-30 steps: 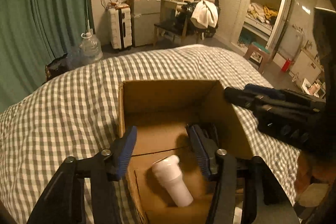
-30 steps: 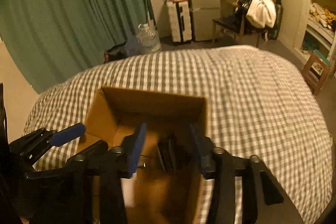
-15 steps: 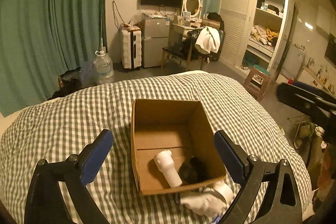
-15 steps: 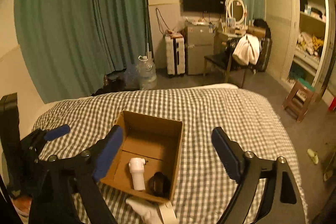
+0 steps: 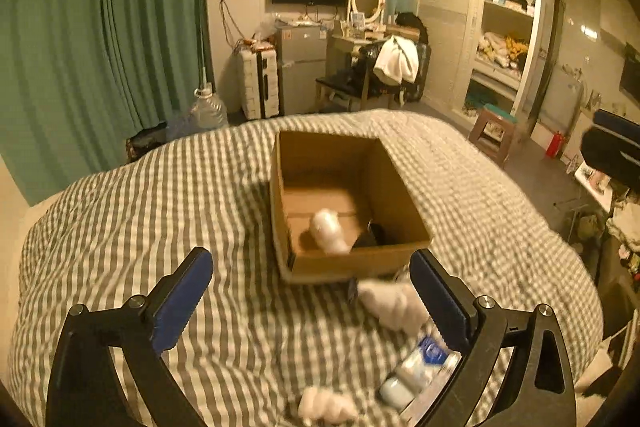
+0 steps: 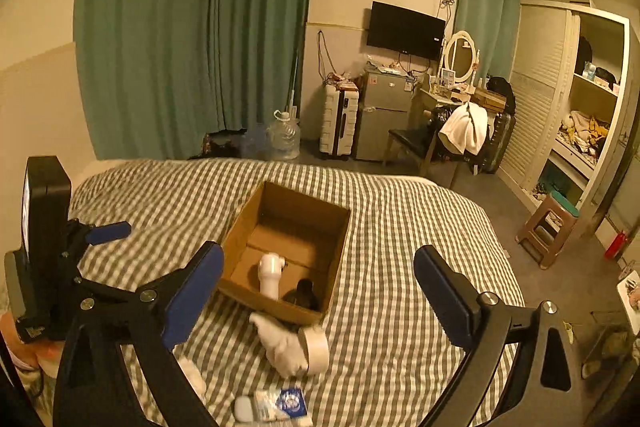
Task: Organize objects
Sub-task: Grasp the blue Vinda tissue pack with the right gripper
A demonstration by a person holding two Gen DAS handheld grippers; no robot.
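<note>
An open cardboard box [image 5: 316, 269] [image 6: 338, 247] sits on the checked bed. Inside lie a white tube-shaped piece [image 5: 329, 230] [image 6: 270, 274] and a small black object [image 5: 370, 239] [image 6: 305, 293]. In front of the box lie a white sock [image 5: 394, 305] [image 6: 280, 343], a roll of tape [image 6: 316, 349], a blue-labelled packet [image 5: 420, 367] [image 6: 276, 407] and another white sock [image 5: 326, 407] [image 6: 193, 377]. My left gripper [image 5: 310, 295] is open and empty, above the bed before the box. My right gripper [image 6: 318, 291] is open and empty, higher up. The left gripper also shows in the right wrist view [image 6: 100, 233].
The bed [image 5: 160, 211] [image 6: 404, 267] fills the foreground. Beyond it stand green curtains [image 6: 192, 27], a water jug [image 6: 283, 139], a suitcase [image 6: 339, 125], a small fridge [image 6: 380, 115], a chair with clothes [image 6: 456, 135], a wardrobe [image 6: 576, 99] and a stool [image 6: 546, 227].
Both grippers have pulled back and up from inside the box and opened wide. The loose socks, tape and packet in front of the box have come into view.
</note>
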